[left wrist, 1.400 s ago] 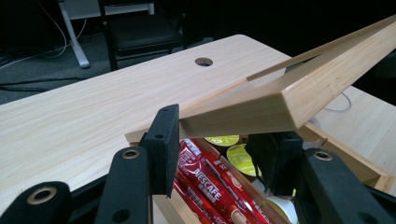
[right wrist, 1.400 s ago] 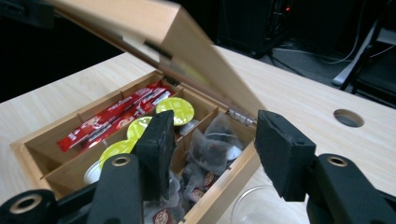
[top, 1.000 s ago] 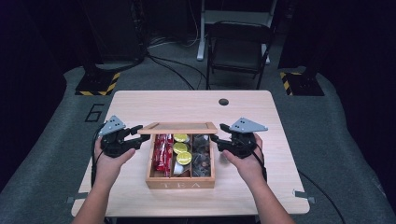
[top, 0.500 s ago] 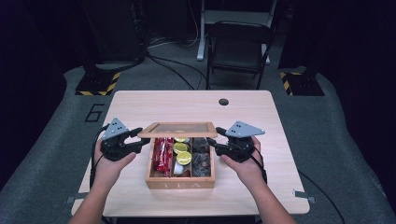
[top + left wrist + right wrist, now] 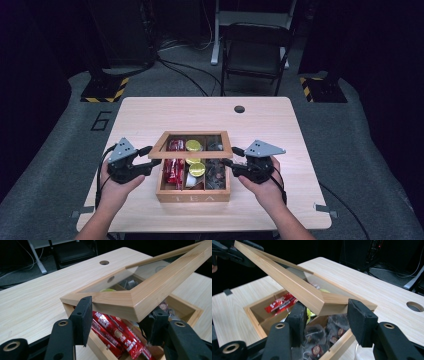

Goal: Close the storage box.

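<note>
We hold the glazed lid (image 5: 192, 145) by its two near corners above the tea box (image 5: 194, 192), which sits near the counter's (image 5: 150, 112) front edge. The left gripper (image 5: 149, 159) has its fingers (image 5: 83, 315) part open around the left corner; they have just been opening, and contact looks loose. The right gripper (image 5: 231, 162) stands about half open astride the right corner.

Risk: with either grip slack, the lid may drop onto the box or skew.

Contents: red sachets (image 5: 172, 167), yellow capsules (image 5: 196, 169), dark wrapped tea bags (image 5: 216, 172).
</note>
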